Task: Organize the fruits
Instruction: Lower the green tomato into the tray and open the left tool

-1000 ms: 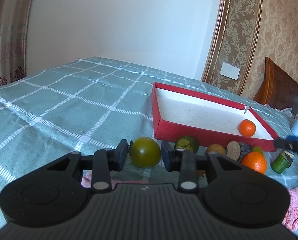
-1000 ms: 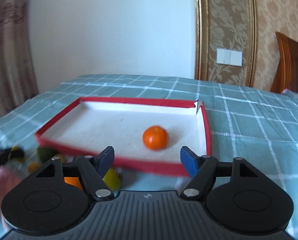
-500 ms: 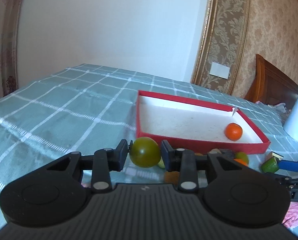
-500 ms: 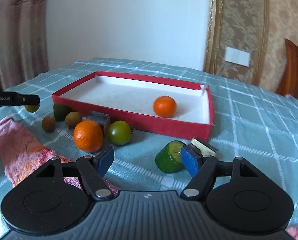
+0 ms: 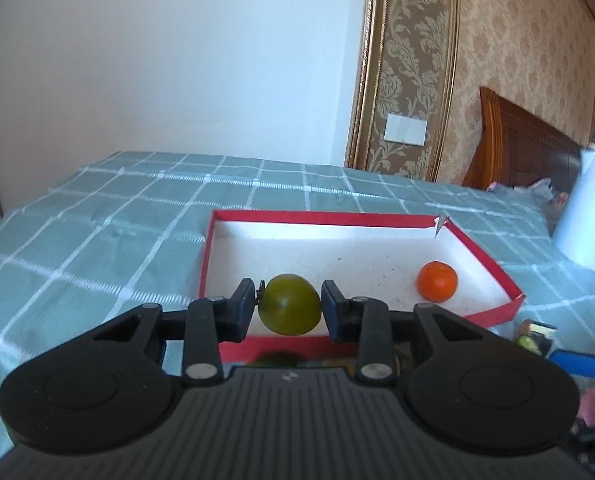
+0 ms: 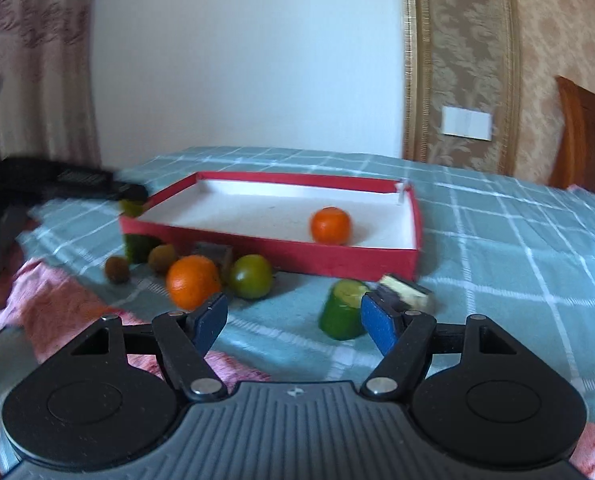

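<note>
The left gripper (image 5: 289, 306) clamps a green fruit (image 5: 288, 304) above the red tray's (image 5: 493, 268) near edge, one orange (image 5: 436, 281) already lies inside, and the right gripper (image 6: 293, 318) hangs open and empty over several loose fruits, including another orange (image 6: 192, 281).

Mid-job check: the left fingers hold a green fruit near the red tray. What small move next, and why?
Probably carry the green fruit a little further forward over the red tray, then lower it. The left gripper grips it at the tray's near wall.
</note>
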{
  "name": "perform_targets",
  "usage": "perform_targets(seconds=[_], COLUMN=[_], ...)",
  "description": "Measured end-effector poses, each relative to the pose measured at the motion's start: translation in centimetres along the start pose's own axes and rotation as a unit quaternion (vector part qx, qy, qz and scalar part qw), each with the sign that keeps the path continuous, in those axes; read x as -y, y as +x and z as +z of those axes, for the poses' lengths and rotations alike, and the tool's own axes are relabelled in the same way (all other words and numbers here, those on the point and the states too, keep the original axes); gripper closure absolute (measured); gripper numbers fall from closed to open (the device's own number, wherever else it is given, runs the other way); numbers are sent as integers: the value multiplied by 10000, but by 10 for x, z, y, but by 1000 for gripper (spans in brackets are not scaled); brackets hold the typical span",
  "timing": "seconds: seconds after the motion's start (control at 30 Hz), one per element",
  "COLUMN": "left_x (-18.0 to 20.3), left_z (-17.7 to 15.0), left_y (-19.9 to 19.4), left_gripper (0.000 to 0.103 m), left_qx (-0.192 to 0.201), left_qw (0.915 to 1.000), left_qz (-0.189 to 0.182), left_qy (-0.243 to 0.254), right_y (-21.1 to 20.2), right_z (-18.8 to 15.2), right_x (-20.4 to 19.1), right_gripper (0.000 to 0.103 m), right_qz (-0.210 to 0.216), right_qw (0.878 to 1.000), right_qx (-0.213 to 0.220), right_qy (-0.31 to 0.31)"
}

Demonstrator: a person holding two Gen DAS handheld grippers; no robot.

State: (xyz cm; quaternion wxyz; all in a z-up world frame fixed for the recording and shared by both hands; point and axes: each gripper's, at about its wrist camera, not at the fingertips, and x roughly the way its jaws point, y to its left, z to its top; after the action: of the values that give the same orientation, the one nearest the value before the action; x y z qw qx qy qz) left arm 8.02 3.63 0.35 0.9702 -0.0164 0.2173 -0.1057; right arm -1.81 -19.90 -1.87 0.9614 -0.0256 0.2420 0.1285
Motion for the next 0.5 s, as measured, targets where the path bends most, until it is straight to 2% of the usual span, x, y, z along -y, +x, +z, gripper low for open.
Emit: perform_targets(seconds=[0.23,0.33,0.5], left_x=[12,16,15], left_z=[15,21,27], left_y=[41,59,85], left_gripper=[70,70,70], left_qx=[-249,-372,-570], left_qw=[9994,9987,9973], left_qz=[62,192,334], left_qy=[214,298,315], right_y=[21,21,22], right_z=[-2,-3,-3], right_x=[17,15,13], right_gripper=[30,25,23], right_qz=[106,101,79], right_qw=[9959,9962,9962], right_qx=[-684,-680,-730], right_qy=[587,532,462])
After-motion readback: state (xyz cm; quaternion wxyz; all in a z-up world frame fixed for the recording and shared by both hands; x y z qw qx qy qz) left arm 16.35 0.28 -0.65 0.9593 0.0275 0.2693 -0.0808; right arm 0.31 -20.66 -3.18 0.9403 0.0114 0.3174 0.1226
